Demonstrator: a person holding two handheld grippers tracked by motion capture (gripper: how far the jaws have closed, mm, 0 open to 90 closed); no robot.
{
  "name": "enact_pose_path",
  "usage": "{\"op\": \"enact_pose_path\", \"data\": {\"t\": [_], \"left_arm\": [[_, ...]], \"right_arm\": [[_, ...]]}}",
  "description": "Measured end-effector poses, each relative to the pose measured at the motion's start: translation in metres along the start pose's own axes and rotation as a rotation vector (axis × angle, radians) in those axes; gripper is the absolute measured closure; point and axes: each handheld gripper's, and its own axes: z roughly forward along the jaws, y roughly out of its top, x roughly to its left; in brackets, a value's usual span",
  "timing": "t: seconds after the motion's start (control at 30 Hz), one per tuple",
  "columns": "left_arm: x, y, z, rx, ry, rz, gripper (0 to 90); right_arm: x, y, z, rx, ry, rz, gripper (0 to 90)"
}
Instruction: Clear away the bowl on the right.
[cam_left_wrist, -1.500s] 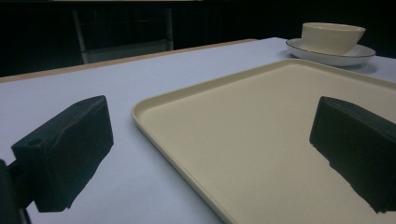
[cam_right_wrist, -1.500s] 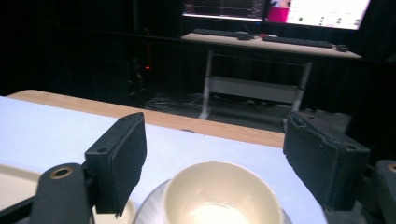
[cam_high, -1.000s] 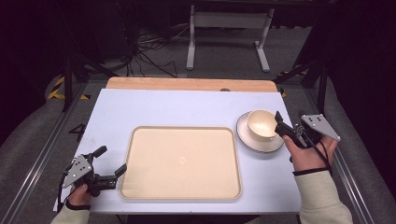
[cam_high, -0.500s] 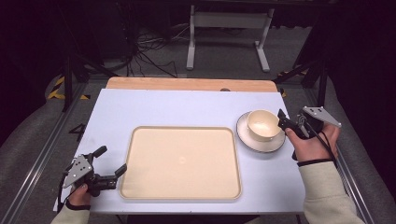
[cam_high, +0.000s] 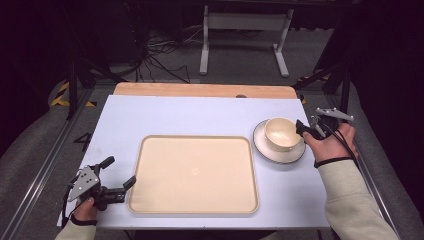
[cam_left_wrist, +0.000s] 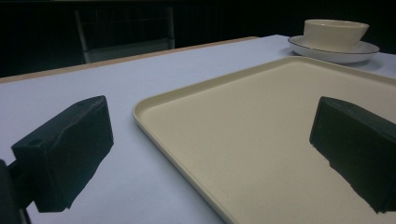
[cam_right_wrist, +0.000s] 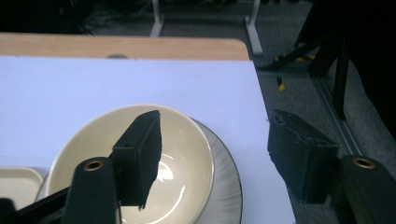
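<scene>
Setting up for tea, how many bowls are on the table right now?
1. The bowl sits on the plate right of the tray, near the table's right edge.

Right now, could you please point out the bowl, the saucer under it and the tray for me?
bowl (cam_high: 281, 134): high view, on its inner wall.
saucer (cam_high: 262, 147): high view, on the bare left rim.
tray (cam_high: 194, 172): high view, on its flat middle.

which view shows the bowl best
The right gripper view: the bowl sits close, its glossy inside visible, one jaw over it, one outside. The high view shows the bowl small on its plate; the left gripper view shows it far off, side-on.
</scene>
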Motion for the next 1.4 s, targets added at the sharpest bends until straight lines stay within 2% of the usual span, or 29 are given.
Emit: {"op": "enact_pose_path", "data": {"t": [0.1,0.23,0.43,0.7,0.77,0.9,1.03,1.4], "left_arm": [[-0.001,0.0,0.0,0.0,-0.001,0.012,0.2],[-0.002,0.0,0.0,-0.006,0.001,0.014,0.2],[-0.001,0.0,0.0,-0.002,-0.002,0.016,0.2],[-0.001,0.0,0.001,0.003,-0.006,0.01,0.2],[0.0,0.0,0.0,0.007,-0.007,0.009,0.2],[0.0,0.0,0.001,0.006,-0.006,0.009,0.2],[0.0,0.0,0.0,0.007,-0.007,0.011,0.2],[-0.001,0.0,0.0,0.004,-0.005,0.013,0.2]], "right_arm": [[-0.001,0.003,0.008,0.055,-0.015,-0.001,38.0],[-0.002,0.006,0.02,0.143,-0.018,0.031,37.7],[-0.002,0.008,0.034,0.216,-0.034,0.045,38.3],[-0.005,0.008,0.045,0.285,-0.03,0.061,43.2],[-0.007,0.008,0.047,0.302,-0.023,0.052,44.4],[-0.009,0.008,0.051,0.354,-0.007,0.071,46.3],[-0.009,0.008,0.056,0.381,-0.006,0.078,47.8],[-0.008,0.005,0.071,0.489,0.016,0.096,61.3]]}}
